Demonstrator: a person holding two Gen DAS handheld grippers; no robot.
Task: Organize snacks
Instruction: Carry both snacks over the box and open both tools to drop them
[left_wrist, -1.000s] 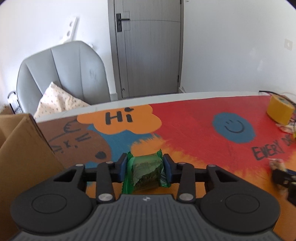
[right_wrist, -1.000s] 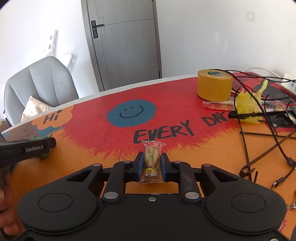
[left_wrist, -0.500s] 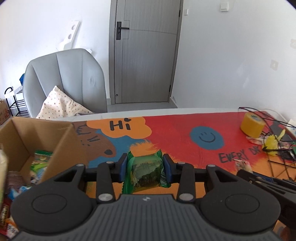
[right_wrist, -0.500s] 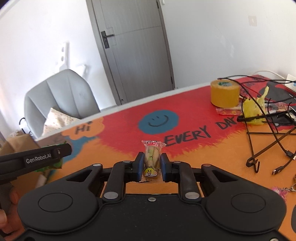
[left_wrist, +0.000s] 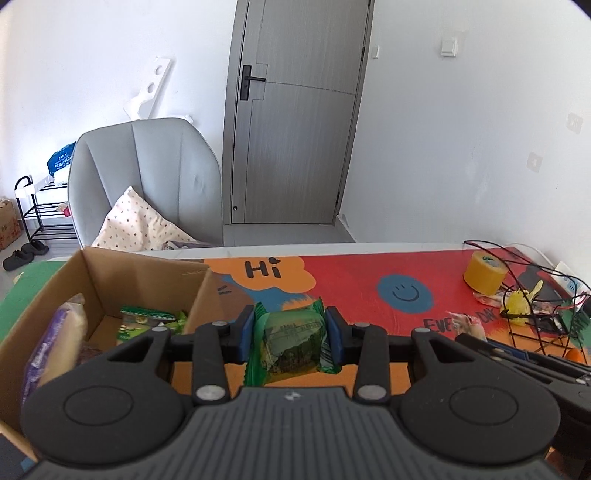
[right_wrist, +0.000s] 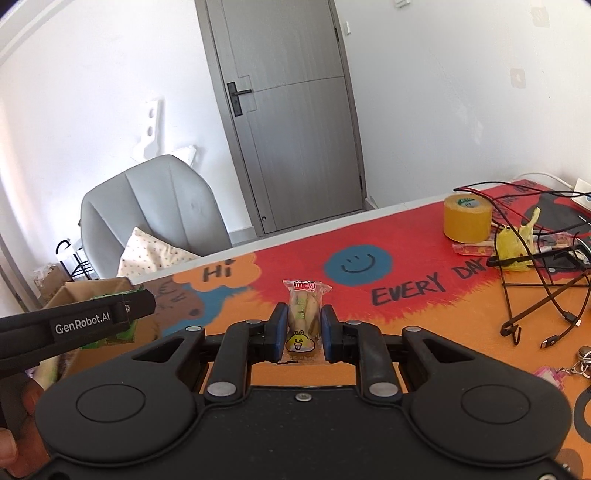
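Observation:
My left gripper (left_wrist: 291, 332) is shut on a green wrapped snack (left_wrist: 291, 341) and holds it above the table, just right of an open cardboard box (left_wrist: 147, 280). The box holds several snacks, among them a green packet (left_wrist: 147, 319) and a purple-wrapped one (left_wrist: 59, 343). My right gripper (right_wrist: 303, 332) is shut on a clear yellow snack pack (right_wrist: 303, 317) with a cartoon face. The left gripper also shows in the right wrist view (right_wrist: 74, 325), to the left over the box (right_wrist: 66, 295).
The colourful table mat (right_wrist: 406, 295) carries a roll of yellow tape (right_wrist: 467, 218), a yellow wrapper (right_wrist: 513, 243), black cables and a wire hanger (right_wrist: 535, 295) on the right. A grey chair with a cushion (left_wrist: 147, 177) stands behind the table.
Both grippers have risen, each keeping its snack. The left one has come beside the box, whose inside now shows. The right one has moved left toward the box.

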